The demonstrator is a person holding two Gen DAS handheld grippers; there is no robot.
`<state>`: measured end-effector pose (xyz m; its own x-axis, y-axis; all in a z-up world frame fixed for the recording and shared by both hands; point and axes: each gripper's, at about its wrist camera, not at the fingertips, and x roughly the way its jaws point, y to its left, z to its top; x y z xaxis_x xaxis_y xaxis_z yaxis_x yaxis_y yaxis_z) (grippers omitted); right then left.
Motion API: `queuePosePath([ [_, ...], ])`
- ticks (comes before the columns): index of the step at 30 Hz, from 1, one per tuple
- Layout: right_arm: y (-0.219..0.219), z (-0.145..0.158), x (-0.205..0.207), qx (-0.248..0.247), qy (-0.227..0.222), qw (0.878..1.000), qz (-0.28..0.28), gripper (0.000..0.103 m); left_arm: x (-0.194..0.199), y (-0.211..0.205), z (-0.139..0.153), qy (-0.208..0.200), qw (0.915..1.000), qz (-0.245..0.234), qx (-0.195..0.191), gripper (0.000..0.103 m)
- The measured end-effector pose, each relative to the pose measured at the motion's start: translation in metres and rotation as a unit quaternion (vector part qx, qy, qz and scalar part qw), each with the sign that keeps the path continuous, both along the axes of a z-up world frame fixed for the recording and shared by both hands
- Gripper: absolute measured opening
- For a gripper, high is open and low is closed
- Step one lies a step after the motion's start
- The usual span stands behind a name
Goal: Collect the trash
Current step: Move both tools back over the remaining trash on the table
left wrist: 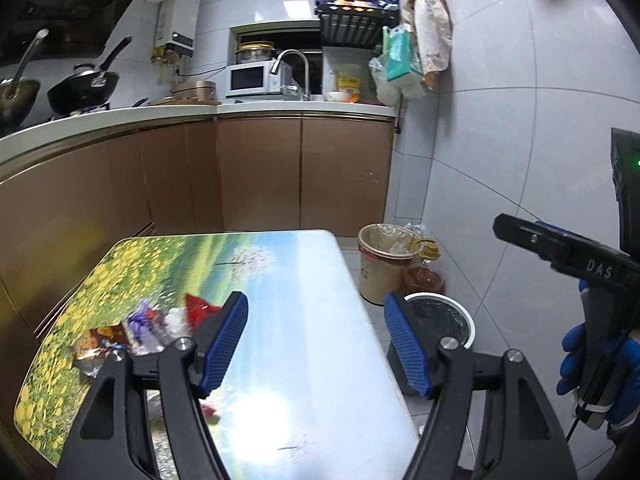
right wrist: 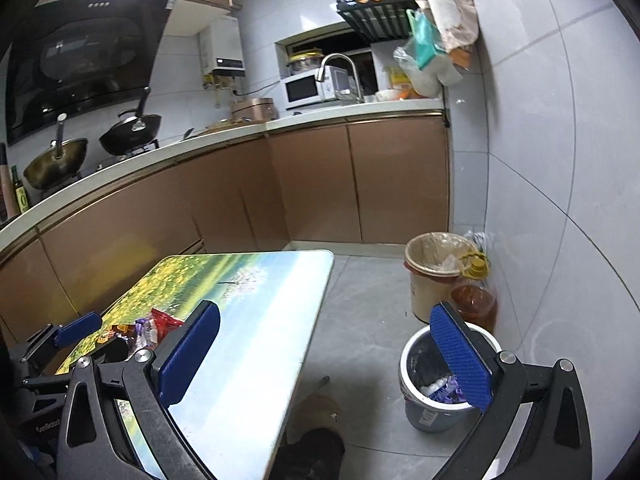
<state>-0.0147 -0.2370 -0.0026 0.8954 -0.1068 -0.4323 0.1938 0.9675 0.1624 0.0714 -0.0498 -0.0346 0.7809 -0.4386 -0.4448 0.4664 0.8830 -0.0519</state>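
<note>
Both claws are released and empty, jaws spread wide. The left claw (left wrist: 316, 344) hangs over the near half of the worktop (left wrist: 304, 360), and the right claw (right wrist: 324, 360) sits out over the gap between the worktop edge and the floor.

The trash is a small heap of crumpled wrappers (left wrist: 152, 330), red, purple and foil, lying on the yellow-flower part of the worktop at the lower left of the left wrist frame. It is just beside the left claw's left finger and outside the jaws, not between them. In the right wrist frame the same heap (right wrist: 150, 330) shows at the lower left, beyond that claw's left finger, with the tip of the left claw close by it.

The white-rimmed bin (right wrist: 444, 380) stands on the floor at the lower right of the right wrist frame, already holding some purple scraps. A 2nd lined bin (right wrist: 434, 276) and an oil bottle (right wrist: 476, 300) stand behind it against the wall.

What I would worry about: the wrappers are light and slippery, so a claw closing off-centre could pinch only 1 and scatter the others, or push the heap off the worktop's left edge. Carried across, a loosely held scrap may fall short of the bin. With both claws this near the heap, they could also knock each other.
</note>
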Motion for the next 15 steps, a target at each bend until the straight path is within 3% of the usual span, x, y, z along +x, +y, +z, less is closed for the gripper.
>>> queuePosePath([
  [15,0.051,0.003,0.027,0.009,0.037,0.998,0.053,0.103,-0.003,0.072,-0.035,0.027,0.9983,0.044,-0.026,0.069],
])
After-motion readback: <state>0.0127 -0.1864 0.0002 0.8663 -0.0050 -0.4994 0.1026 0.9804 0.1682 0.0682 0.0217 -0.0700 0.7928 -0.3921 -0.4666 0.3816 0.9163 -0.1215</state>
